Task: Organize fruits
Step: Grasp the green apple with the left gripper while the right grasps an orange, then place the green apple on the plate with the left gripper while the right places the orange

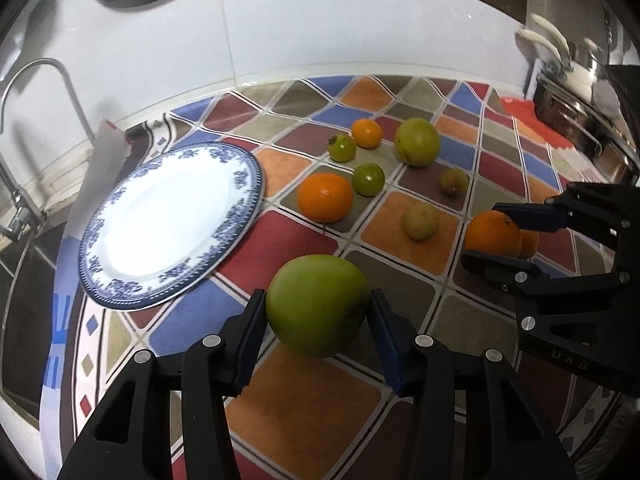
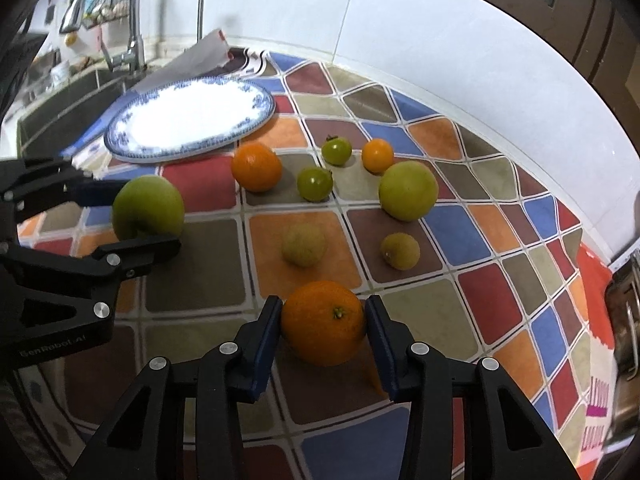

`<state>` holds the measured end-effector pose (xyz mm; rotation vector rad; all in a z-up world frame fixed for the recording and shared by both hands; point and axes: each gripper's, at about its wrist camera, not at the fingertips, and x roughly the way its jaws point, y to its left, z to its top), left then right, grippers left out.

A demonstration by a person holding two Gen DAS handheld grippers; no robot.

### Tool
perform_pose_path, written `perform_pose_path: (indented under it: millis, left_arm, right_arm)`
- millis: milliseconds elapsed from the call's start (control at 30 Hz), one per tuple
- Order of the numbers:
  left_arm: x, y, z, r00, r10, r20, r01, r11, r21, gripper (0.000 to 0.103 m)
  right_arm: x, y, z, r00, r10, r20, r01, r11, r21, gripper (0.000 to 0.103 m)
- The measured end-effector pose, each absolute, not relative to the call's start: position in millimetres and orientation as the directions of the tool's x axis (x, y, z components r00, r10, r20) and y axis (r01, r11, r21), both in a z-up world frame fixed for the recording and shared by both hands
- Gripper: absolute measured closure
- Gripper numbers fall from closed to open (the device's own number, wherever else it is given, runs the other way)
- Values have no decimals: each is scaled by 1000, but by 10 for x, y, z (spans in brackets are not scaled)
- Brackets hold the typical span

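Jaws of the left gripper press both sides of a large green fruit; the right gripper clamps an orange the same way, both low over the patchwork cloth. Only the left wrist view shows a second orange tucked behind the held one, and steel pots at the right. Only the right wrist view shows the sink and dish rack beyond the empty blue-rimmed plate. Loose fruit lies between.
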<state>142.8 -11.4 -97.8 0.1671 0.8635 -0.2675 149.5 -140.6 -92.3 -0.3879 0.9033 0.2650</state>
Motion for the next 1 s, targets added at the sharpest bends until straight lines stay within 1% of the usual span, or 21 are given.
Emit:
perform_pose_path:
  millis: [167,567,767,1000]
  left_arm:
    - [1367,17,-858,641,-167,-749,266,964,13,53]
    - [1272,453,-546,733,-126,-669,218,975,54,53]
    - [1382,770,-470,736,-133,-664,209,977,36,53]
    - [1636,1101,-388,751,-135,-646,214,976,44,53]
  right_arm:
    - [1460,-1338,-786,622,95,-777,-359,917,-175,60]
    - [1373,-1018,-522,678,144,-721,-350,926,-144,60]
    - [1452,-742,-443,698,180,-693,-349,931,-109,60]
    - [1710,-433,-380,719,204,-664,-321,945,-57,60]
